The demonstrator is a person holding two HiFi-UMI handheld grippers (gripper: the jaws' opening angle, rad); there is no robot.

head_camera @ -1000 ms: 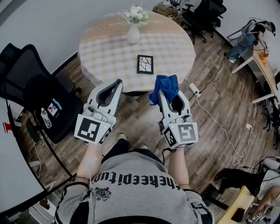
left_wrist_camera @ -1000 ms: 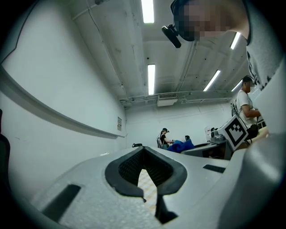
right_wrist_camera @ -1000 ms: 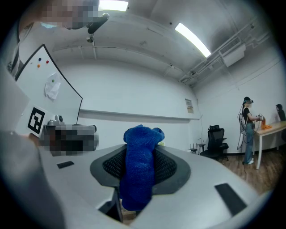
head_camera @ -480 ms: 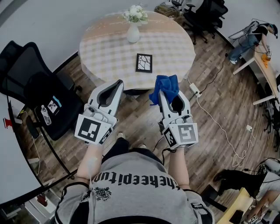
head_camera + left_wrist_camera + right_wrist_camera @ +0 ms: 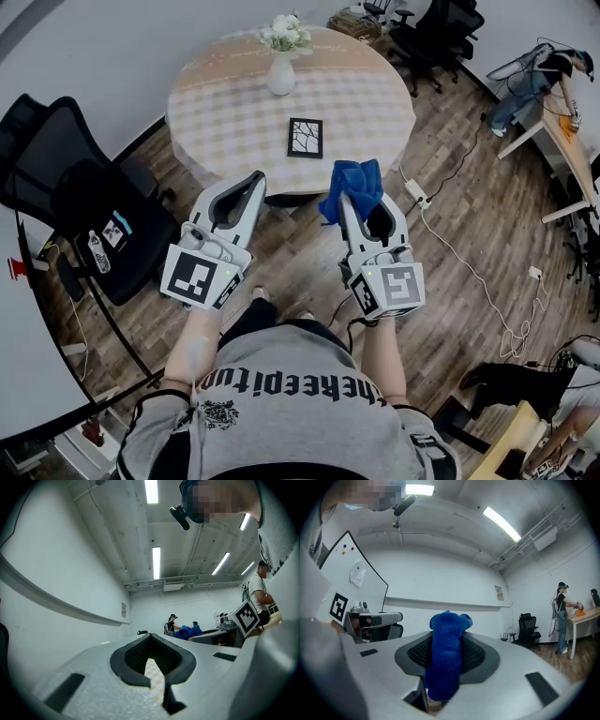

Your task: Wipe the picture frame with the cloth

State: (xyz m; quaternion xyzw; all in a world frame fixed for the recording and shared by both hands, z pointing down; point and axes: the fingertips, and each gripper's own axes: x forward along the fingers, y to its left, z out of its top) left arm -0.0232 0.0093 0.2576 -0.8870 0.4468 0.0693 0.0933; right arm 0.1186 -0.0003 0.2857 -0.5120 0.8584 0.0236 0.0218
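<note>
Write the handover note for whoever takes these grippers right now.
Left gripper: shut, empty, held short of the table.
Right gripper: shut on the blue cloth, also short of the table.
Picture frame: flat on the table, ahead of both grippers, untouched.
Done: cloth is in the jaws.
Left: reach the frame and wipe it.

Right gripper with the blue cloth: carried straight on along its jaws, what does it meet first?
Probably the near edge of the round table with the checked tablecloth, just short of the black picture frame; height above the tabletop is unclear.
</note>
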